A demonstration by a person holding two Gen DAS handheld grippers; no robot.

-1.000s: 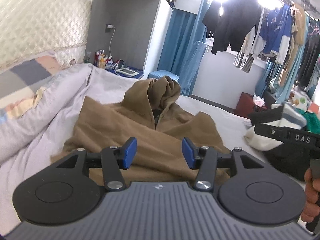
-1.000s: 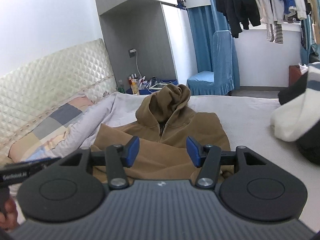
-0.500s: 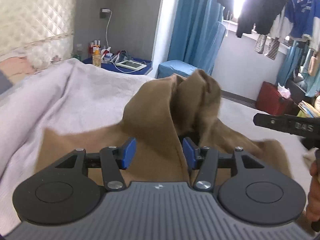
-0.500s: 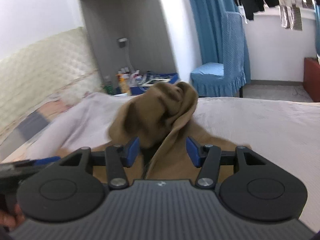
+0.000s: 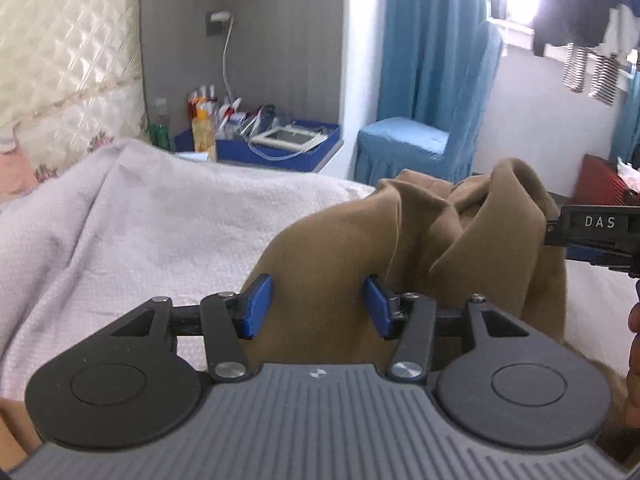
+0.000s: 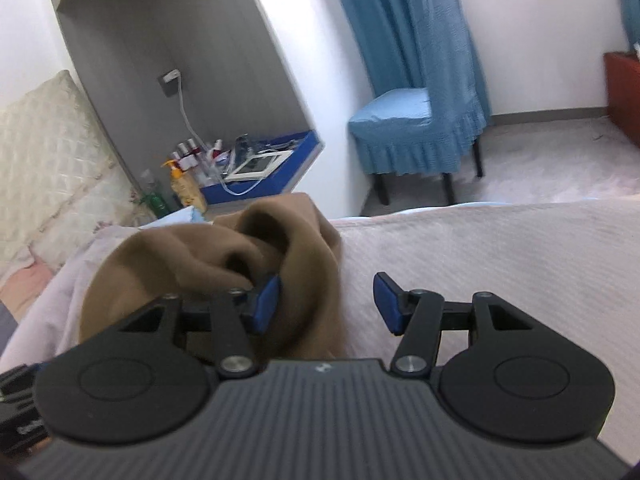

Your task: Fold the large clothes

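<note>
A brown hoodie [image 5: 332, 248] lies on the pale bed sheet [image 5: 160, 232], its hood bunched up in folds. My left gripper [image 5: 317, 306] is low over the left side of the hood. Its jaws are closing, with hood cloth between the blue pads [image 5: 256, 306], which show no pinch on it. My right gripper [image 6: 328, 304] is at the hood's [image 6: 256, 248] right edge and stands open. Its left pad [image 6: 266, 304] is against the cloth, its right pad over bare sheet. A black bar marked DAS [image 5: 600, 232], part of the right tool, reaches in beside the hood.
Beyond the bed's far edge, a grey nook holds bottles [image 5: 202, 120] and a blue tray [image 5: 280, 148]. A blue-covered chair [image 6: 416, 128] stands on the floor, a red box [image 5: 600, 180] at right. The quilted headboard [image 5: 60, 60] is left. A hand [image 5: 634, 320] holds the right tool.
Both grippers have moved forward and down across the hoodie's body to its hood, which now fills the middle of both views. The left jaws have narrowed a little.
</note>
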